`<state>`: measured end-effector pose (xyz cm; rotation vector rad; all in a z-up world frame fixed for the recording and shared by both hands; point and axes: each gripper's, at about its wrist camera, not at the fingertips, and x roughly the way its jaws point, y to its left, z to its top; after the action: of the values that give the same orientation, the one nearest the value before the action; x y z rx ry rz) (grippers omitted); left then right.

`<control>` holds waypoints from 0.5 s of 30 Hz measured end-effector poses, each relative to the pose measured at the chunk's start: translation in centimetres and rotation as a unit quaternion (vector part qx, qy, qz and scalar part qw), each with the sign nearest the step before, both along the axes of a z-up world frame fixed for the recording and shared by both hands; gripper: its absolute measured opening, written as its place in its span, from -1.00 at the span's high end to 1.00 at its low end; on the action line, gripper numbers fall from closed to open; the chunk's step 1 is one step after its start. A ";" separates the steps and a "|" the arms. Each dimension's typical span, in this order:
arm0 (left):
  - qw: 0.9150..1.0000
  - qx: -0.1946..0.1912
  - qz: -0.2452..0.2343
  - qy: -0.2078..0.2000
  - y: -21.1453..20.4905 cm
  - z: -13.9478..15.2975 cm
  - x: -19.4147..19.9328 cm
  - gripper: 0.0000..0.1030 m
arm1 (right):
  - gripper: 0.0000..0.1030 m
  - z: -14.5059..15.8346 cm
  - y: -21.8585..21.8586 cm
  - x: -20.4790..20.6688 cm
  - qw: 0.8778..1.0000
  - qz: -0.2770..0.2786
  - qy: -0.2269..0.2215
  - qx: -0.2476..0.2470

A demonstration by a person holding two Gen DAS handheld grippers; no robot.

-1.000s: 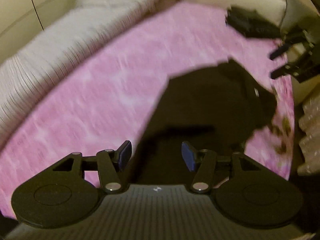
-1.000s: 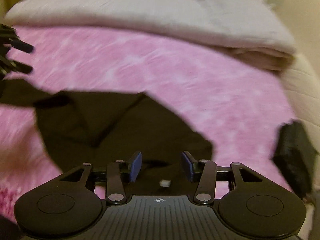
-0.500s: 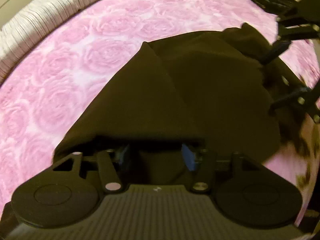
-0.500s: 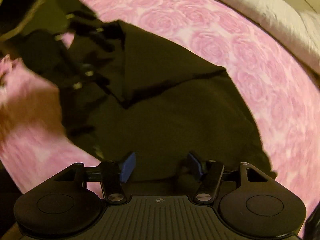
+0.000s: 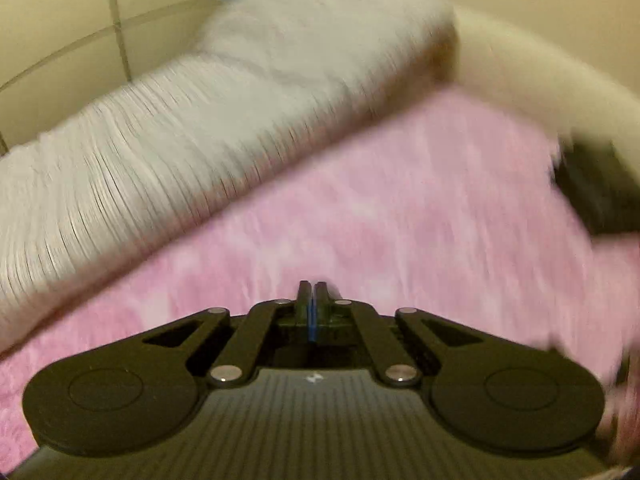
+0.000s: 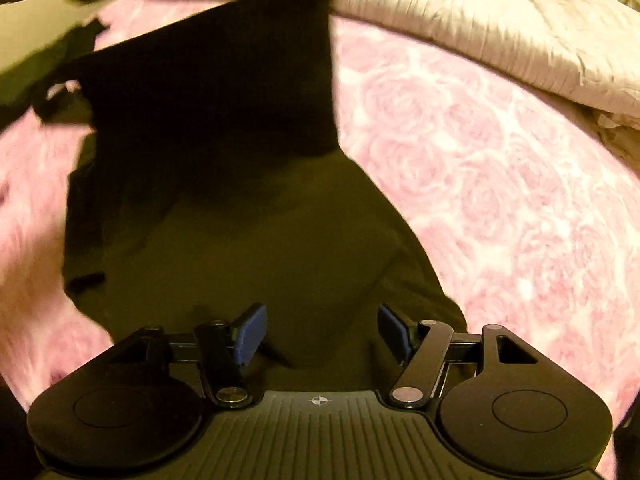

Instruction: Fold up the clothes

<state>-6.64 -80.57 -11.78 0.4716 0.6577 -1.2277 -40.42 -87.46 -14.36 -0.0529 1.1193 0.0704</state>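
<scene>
Pink rose blanket point(image 6: 500, 168) carries the dark garment point(image 6: 248, 220), a flap lifted at its far edge; left gripper point(image 5: 311, 298) has just clamped shut w/ no cloth visible, right gripper point(image 6: 320, 330) just opened over the near hem, prob. next fold.

A dark garment point(image 6: 248, 208) is lying rumpled on the pink rose-patterned bedspread point(image 6: 500, 184). It is stretching away directly ahead of the right gripper point(image 6: 320, 330), one flap standing raised at its far end.

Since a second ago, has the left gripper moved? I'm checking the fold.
Yes. The left gripper, jaws just closed, has swung off the dark garment toward the white quilt.
</scene>
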 end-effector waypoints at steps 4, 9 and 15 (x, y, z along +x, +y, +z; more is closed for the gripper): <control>0.998 -0.037 0.033 0.026 1.2 2.1 2.7 0.07 | -0.30 0.1 1.6 0.4 1.000 -0.001 -0.003 0.019; 0.997 0.022 0.070 0.012 9.0 -0.3 3.2 0.07 | -0.34 -0.1 4.5 1.8 0.999 0.022 0.001 0.048; 0.968 0.130 0.191 0.097 22.1 -8.7 1.0 0.00 | -0.46 -3.3 7.2 8.1 0.994 0.021 0.005 0.103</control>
<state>-5.62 -58.47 -20.46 0.4197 1.0335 -0.8303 -32.31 -80.27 -17.62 0.1076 1.1164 0.2240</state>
